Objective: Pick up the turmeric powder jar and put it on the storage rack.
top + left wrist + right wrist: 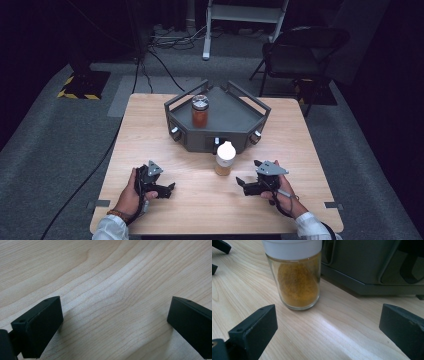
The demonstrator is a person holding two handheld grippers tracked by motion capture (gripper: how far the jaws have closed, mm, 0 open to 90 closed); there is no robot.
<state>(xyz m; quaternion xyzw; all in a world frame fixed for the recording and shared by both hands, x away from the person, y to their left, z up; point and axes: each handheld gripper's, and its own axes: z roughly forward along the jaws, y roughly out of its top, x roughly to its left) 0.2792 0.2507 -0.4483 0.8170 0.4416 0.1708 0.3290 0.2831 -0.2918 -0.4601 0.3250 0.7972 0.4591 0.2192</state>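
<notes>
Item: white-lidded spice jar (295,277), standing upright on the table (165,145) before the grey rack (235,120). We are judging it light, rigid, slick; we are aiming our spread right gripper (327,327) at mid-body.

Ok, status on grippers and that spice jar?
Left gripper, right gripper: open, empty. Spice jar upright on table, untouched. Path clear.

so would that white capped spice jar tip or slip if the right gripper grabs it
The spice jar looks tall over a narrow base, so a high push would probably tip it. Its clear smooth wall may slip between hard jaws. It seems mostly full of powder, so likely fairly weighty. The right gripper stands open.
</notes>
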